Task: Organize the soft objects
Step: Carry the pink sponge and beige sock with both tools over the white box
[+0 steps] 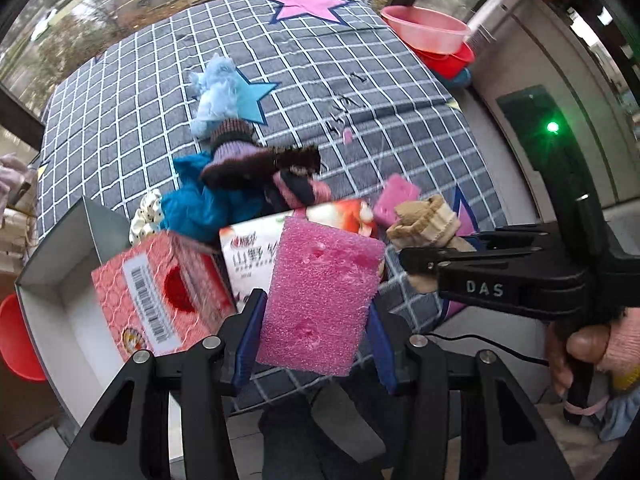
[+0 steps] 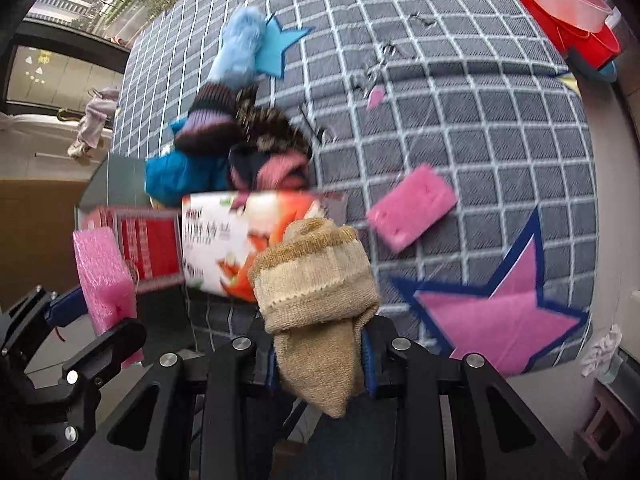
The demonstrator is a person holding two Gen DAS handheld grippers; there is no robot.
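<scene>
Two grippers clamped | left gripper [image 1: 312,312]: pink sponge [image 1: 320,296] | right gripper [image 2: 320,356]: tan sock [image 2: 316,292], slightly blurred

A checked grey mattress cover [image 1: 360,92] bears a large pink star [image 1: 306,4], a blue star [image 1: 252,98] and a second pink star [image 2: 500,316] near its edge. Beyond the far corner, a pink basin [image 1: 426,28] is nested in a red basin [image 1: 456,62]. At the near side stand an open white box [image 1: 60,292], a red carton [image 1: 160,300] with a barcode and a white packet [image 1: 248,256] printed with red.
</scene>
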